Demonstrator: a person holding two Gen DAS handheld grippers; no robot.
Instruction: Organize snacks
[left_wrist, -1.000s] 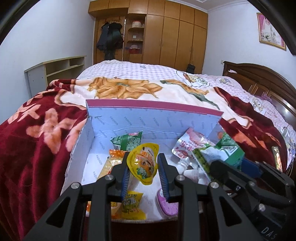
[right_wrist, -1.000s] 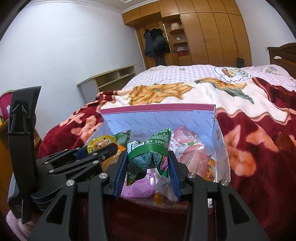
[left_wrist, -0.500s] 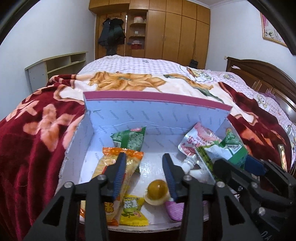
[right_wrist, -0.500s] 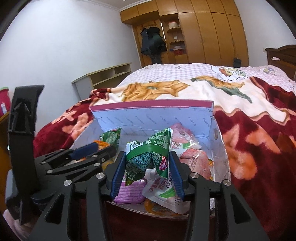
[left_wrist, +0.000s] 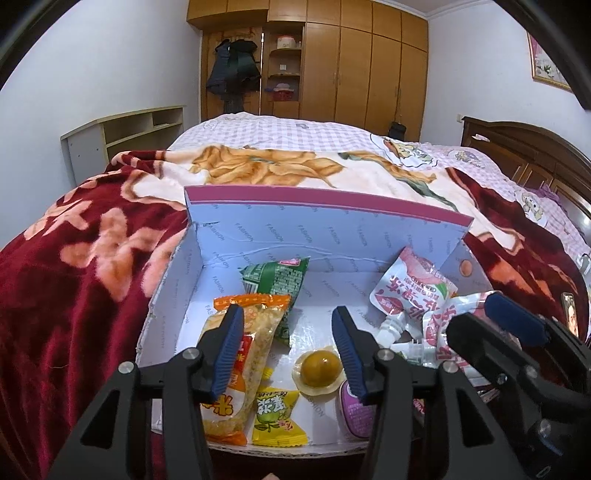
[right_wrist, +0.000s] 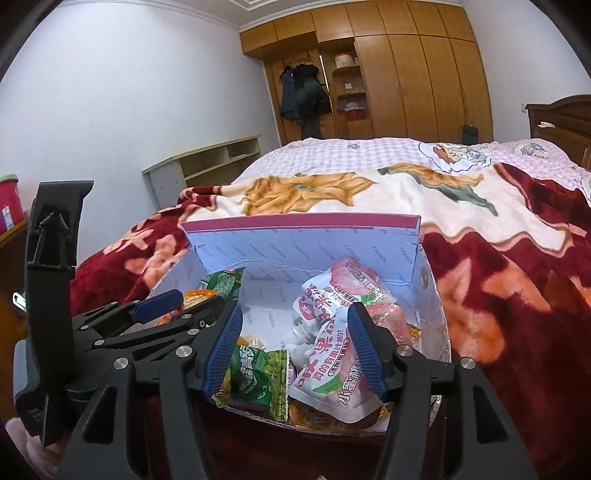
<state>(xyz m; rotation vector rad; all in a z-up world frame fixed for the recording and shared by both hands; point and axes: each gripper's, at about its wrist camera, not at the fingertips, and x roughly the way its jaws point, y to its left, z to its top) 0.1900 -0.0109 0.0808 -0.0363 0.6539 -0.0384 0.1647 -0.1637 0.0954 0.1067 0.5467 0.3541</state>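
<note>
1. Two grippers hang over one open white cardboard box with a magenta top edge (left_wrist: 325, 236), which sits on a red flowered blanket (left_wrist: 74, 266).
2. Left gripper (left_wrist: 288, 347): its jaws have just been opening and stand released, gripping nothing. Below and between them, nearer the right jaw, a round clear-sealed jelly cup with a brown centre (left_wrist: 319, 369) lies on the box floor.
3. An orange cracker packet (left_wrist: 255, 332) lies under the left jaw; bare floor shows ahead, up to the tall back wall.
4. Right gripper (right_wrist: 293, 347): its jaws have also just been opening and stand apart. A green crinkled snack bag (right_wrist: 258, 380) lies just inside the left jaw, at the box's near edge.
5. Pink-and-white juice pouches (right_wrist: 328, 362) crowd the right jaw.
</note>
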